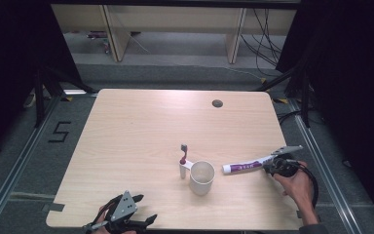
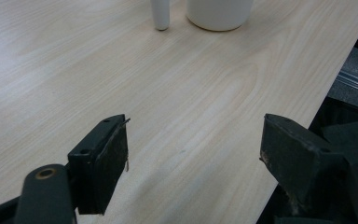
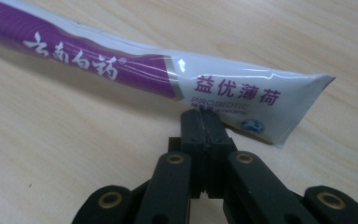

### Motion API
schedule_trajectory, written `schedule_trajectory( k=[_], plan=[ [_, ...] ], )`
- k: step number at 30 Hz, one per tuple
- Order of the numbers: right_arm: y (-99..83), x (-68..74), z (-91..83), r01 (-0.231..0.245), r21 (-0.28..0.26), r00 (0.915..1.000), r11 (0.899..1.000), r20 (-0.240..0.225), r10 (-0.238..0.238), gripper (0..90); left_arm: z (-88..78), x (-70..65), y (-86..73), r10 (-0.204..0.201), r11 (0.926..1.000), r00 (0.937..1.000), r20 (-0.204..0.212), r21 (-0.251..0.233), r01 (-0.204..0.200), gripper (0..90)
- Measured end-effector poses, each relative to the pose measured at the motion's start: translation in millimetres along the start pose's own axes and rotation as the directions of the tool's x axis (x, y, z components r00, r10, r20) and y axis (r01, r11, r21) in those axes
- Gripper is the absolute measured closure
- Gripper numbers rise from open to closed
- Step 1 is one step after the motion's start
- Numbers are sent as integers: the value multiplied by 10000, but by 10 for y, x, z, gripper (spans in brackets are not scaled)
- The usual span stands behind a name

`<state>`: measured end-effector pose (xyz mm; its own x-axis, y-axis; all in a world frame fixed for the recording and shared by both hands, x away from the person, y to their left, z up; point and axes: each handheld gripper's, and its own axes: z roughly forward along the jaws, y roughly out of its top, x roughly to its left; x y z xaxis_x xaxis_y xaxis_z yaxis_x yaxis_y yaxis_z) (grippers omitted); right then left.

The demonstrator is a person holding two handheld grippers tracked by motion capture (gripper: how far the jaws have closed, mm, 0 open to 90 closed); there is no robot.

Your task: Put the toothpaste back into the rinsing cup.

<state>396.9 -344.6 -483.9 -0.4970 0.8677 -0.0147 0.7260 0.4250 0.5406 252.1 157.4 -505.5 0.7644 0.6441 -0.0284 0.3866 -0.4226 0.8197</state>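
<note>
A white and purple toothpaste tube (image 1: 242, 167) lies flat on the wooden table (image 1: 141, 131), right of centre. My right gripper (image 1: 269, 166) is shut, and its joined tips (image 3: 204, 117) rest against the long edge of the tube (image 3: 135, 70) near its flat crimped end; the tube is not between the jaws. A white cup (image 1: 202, 177) stands in the middle, and a toothbrush (image 1: 183, 152) stands upright in a small white holder just left of it. My left gripper (image 1: 145, 208) hovers open at the table's front left edge, its jaws (image 2: 196, 140) wide apart over bare wood.
In the left gripper view the cup's base (image 2: 219, 14) and the holder's foot (image 2: 161, 16) stand well ahead of the jaws. A round cable hole (image 1: 217, 103) sits near the table's far edge. Dark floor and metal rails surround the table.
</note>
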Motion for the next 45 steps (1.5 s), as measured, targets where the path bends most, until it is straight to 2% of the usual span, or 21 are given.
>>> schedule_trajectory(
  k=[5,9,10,16,18,20,22,23,25,28,29,30,32,36,37,38,39,41,43,44,45],
  plan=[
    [129,-39,102,-182,-411,9997,9990,141,187,897,4,-1,-1,19,10000,10000,20,-67,-19,230],
    [244,-43,135,-149,-53,9997,9999,193,150,897,1,-3,0,31,10000,10000,15,-77,-31,231],
    [262,-26,166,-397,-232,9990,9989,217,402,896,1,-6,0,26,10000,10000,-14,-82,-26,231],
    [387,-62,239,-464,-9,9987,9989,219,464,897,-1,-13,3,-14,10000,10000,-11,-91,14,232],
    [423,-66,246,-551,76,9983,9985,209,549,897,-15,7,8,243,9996,9997,-44,133,-243,232],
    [448,-52,263,-688,99,9974,9976,224,685,897,-16,7,8,244,9996,9997,-39,128,-243,232],
    [462,-70,284,-371,58,9992,9993,169,370,897,-15,5,8,246,9996,9997,-30,139,-245,232],
    [466,-47,308,-635,-144,9977,9979,231,638,897,-15,5,8,257,9996,9997,-31,143,-257,232],
    [477,-58,307,-400,20,9990,9992,173,400,896,-16,3,9,257,9996,9997,-36,139,-256,232],
    [475,-34,325,-778,-53,9967,9970,224,779,893,-16,3,9,255,9996,9997,-38,138,-255,232],
    [477,-56,309,-590,89,9982,9982,151,588,891,-17,4,9,263,9996,9996,-38,140,-263,232],
    [478,-74,309,-420,29,9990,9991,164,419,888,-19,1,10,258,9995,9997,-58,158,-257,232],
    [469,-65,306,-674,-293,9975,9973,184,680,876,-17,4,10,275,9995,9996,-28,141,-275,232],
    [464,-83,224,-1542,-414,9878,9872,156,1550,706,-18,2,10,256,9996,9997,-24,117,-255,232],
    [473,-109,182,-1714,-19,9851,9852,-171,1713,657,-7,-17,9,5,10000,10000,41,-89,-5,232],
    [463,-119,165,-2044,-325,9785,9783,-361,2032,603,-13,-10,10,108,9999,9999,11,-8,-108,232],
    [463,-112,152,-2207,-502,9753,9741,-137,2203,566,-14,-8,9,151,9999,9999,-23,30,-151,232],
    [459,-122,114,-2600,-513,9649,9642,-519,2574,486,-16,0,10,248,9996,9997,-41,132,-247,232],
    [469,-96,91,-2794,-646,9590,9580,-683,2751,446,-2,-19,5,-2,10000,10000,2,-86,2,232],
    [473,-85,82,-2713,-587,9620,9607,-487,2687,429,-2,-19,6,6,10000,10000,0,-78,-6,232],
    [484,-55,78,-2898,-551,9563,9555,-564,2868,403,-2,-20,5,1,10000,10000,-4,-86,-1,232]
  ],
)
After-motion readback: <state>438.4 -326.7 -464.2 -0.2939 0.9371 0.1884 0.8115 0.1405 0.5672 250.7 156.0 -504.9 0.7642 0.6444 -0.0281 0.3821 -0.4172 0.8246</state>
